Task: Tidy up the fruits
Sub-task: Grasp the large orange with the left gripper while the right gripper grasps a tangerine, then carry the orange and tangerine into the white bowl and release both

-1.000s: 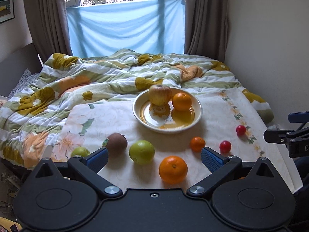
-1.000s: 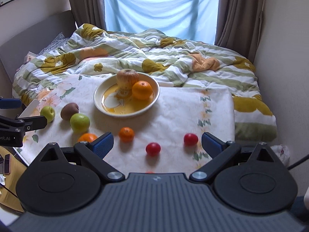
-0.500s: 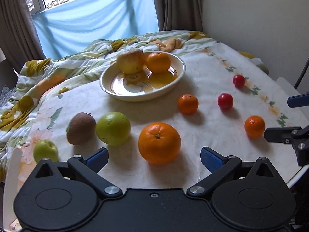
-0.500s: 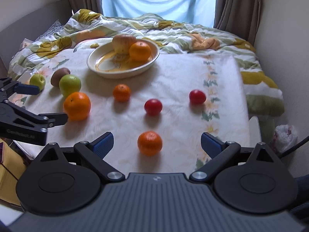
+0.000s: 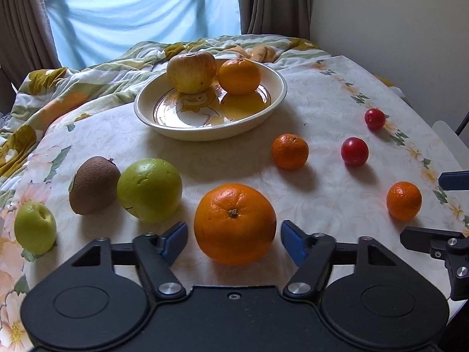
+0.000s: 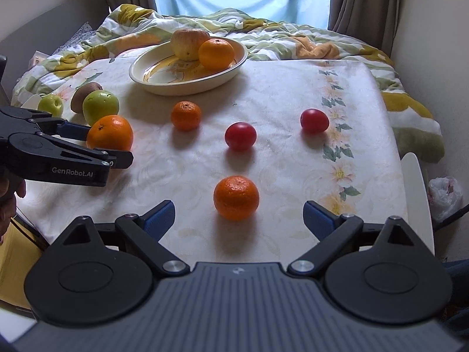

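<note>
1. The left gripper (image 5: pixel 234 239) is low over the white flowered cloth (image 5: pixel 322 94), and its jaws have just been closing around the big orange (image 5: pixel 235 223).
2. That orange sits on the cloth between the 2 blue pads; a thin gap shows on each side, so the pads are not pressing it.
3. The right gripper (image 6: pixel 239 215) is wide open and holds nothing; a small mandarin (image 6: pixel 236 197) lies on the cloth between its fingers, clear of both.
4. The cream bowl (image 5: pixel 272 108) stands further back on the cloth and holds a yellow apple (image 5: pixel 192 72) and an orange (image 5: pixel 239 76), side by side and touching.
5. Left of the big orange are a large green apple (image 5: pixel 149 190), a brown kiwi (image 5: pixel 93 189) touching it, and a small green apple (image 5: pixel 35 227) near the cloth's edge.
6. Another mandarin (image 5: pixel 290 151) lies between the bowl and the big orange.
7. 2 red tomatoes lie to the right: 1 nearer (image 5: pixel 354 151), 1 further back (image 5: pixel 375 119).
8. A rumpled quilt (image 6: pixel 278 35) covers the bed behind the cloth.
</note>
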The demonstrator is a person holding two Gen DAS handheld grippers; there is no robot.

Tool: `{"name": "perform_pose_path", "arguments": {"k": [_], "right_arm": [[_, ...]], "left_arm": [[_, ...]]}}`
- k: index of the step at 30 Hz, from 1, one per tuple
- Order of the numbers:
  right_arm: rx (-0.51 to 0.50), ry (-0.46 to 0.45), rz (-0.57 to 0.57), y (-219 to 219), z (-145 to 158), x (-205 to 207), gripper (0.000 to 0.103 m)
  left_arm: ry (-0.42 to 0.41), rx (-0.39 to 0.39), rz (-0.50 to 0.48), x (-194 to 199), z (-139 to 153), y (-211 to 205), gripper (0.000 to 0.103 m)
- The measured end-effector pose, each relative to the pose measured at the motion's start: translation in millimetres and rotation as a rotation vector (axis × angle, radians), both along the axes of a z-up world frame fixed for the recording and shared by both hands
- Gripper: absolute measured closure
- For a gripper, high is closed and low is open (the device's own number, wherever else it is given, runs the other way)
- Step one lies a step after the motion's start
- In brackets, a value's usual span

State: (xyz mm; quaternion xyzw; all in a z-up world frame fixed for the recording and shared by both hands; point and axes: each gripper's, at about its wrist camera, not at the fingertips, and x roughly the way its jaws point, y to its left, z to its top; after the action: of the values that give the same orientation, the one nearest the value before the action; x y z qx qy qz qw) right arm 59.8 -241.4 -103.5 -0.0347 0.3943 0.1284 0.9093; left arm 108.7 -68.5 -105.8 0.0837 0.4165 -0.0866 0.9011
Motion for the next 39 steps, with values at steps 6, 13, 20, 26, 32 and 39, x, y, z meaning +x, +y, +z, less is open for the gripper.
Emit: {"name": "perform_pose_path", "arguments": {"k": [6, 13, 20, 26, 32, 39], "right_arm": [[-0.007, 0.009, 0.017, 3, -1, 6, 0.009], [-0.018, 0.022, 0.028, 6, -8, 13, 0.027], [-0.009, 0.034, 0.016, 6, -11, 18, 0.046], [-0.010, 0.045, 0.010, 6, -5, 18, 0.051], [0.000, 0.036, 0.025, 7, 8, 15, 0.051], [0.010, 0.012, 0.047, 10, 38, 11, 0.051]], "left_arm": [[0.007, -0.010, 0.011, -1, 0, 1, 0.040], [0.006, 0.001, 0.005, -6, 0, 1, 0.041], [0.013, -0.001, 0.006, -9, 1, 2, 0.041], [0.018, -0.016, 0.018, -15, 5, 5, 0.041], [-0.001, -0.032, 0.035, -26, 23, 8, 0.041], [-0.027, -0.035, 0.077, -38, 57, 14, 0.041]]}}
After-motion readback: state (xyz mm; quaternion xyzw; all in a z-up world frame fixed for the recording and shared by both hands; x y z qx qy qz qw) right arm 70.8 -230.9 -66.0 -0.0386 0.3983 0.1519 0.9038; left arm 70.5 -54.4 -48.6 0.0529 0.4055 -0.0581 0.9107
